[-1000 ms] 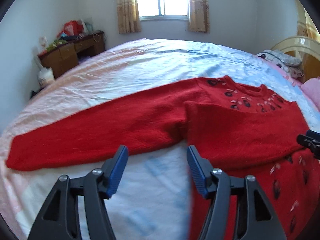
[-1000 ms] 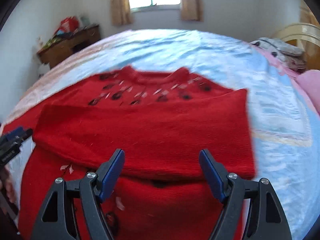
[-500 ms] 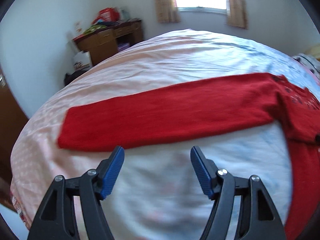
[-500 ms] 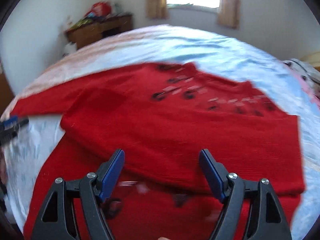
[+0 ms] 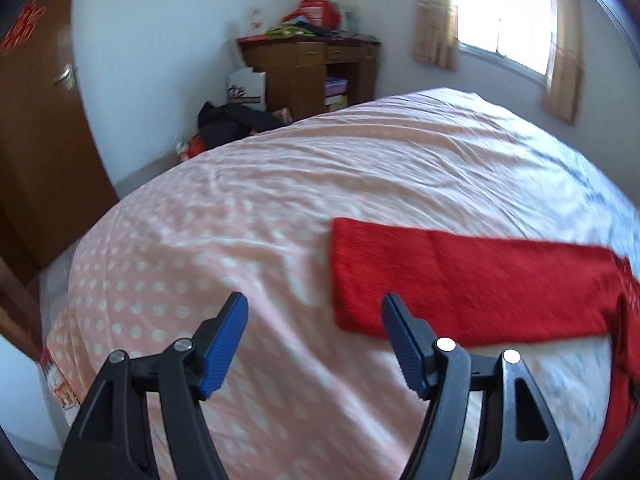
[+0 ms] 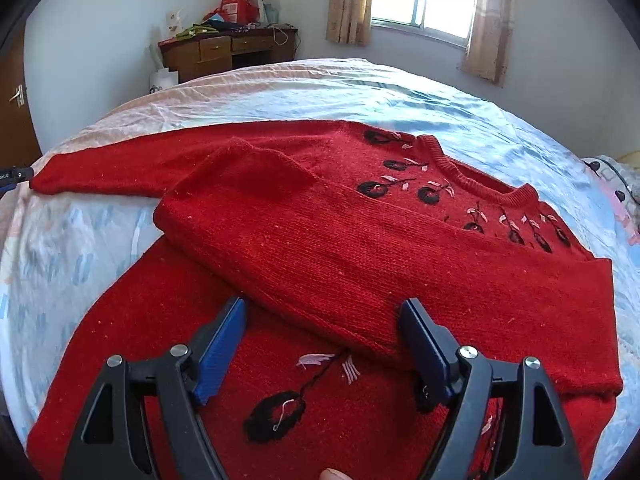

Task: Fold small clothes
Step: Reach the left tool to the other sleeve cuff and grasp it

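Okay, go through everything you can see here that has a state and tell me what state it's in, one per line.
Sweater: flat on the bed, one sleeve folded across the chest.
Other sleeve: stretched out straight, unfolded.
Left gripper: open, empty, jaws just opening.
Right gripper: open, empty.
Door: closed.

Nothing here reads clearly. Red characters on the wooden door (image 5: pixel 24 24), left of the desk (image 5: pixel 308 68), are blurred; the print on the white box (image 5: pixel 247 86) beside it is too small.
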{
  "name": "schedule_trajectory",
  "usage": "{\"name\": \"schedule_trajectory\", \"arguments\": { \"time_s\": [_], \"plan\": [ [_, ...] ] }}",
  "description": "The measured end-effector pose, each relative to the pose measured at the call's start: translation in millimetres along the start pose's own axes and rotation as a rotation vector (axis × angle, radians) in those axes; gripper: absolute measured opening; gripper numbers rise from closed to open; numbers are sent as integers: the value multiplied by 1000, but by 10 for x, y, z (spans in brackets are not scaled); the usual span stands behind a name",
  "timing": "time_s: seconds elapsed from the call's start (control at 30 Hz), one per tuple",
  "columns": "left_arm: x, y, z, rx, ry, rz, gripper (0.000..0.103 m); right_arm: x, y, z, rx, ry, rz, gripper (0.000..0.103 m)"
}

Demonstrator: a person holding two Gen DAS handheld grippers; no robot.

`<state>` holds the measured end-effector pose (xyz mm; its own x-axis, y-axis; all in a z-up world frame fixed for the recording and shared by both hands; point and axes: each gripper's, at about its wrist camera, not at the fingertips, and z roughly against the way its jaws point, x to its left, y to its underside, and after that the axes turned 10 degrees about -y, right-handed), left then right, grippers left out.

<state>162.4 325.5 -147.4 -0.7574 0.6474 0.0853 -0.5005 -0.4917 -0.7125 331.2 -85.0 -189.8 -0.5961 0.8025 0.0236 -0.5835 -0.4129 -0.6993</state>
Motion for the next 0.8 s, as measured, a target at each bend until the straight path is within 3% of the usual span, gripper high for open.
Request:
{"name": "schedule_trajectory", "arguments": {
  "time_s": [0.4,0.57,0.6,0.67,0.7,0.8],
  "plan": [
    [-284,-116,-184,1,7,-56,71,7,32,47,-17,16,-5,81],
    [-330,-88,-387,41,-7,-48,62,-5,43,61,-24,12,-11,81],
    [-337,-86,-378,37,-10,-50,59,-8,44,63,-26,12,-12,81],
    [-349,-83,-350,31,-1,-57,41,-8,45,63,-26,11,-12,81],
    [-354,-83,-335,28,24,-65,15,-8,45,64,-26,12,-12,81],
    [-382,-99,-269,18,34,-86,12,-7,48,71,-29,15,-12,81]
  ]
}}
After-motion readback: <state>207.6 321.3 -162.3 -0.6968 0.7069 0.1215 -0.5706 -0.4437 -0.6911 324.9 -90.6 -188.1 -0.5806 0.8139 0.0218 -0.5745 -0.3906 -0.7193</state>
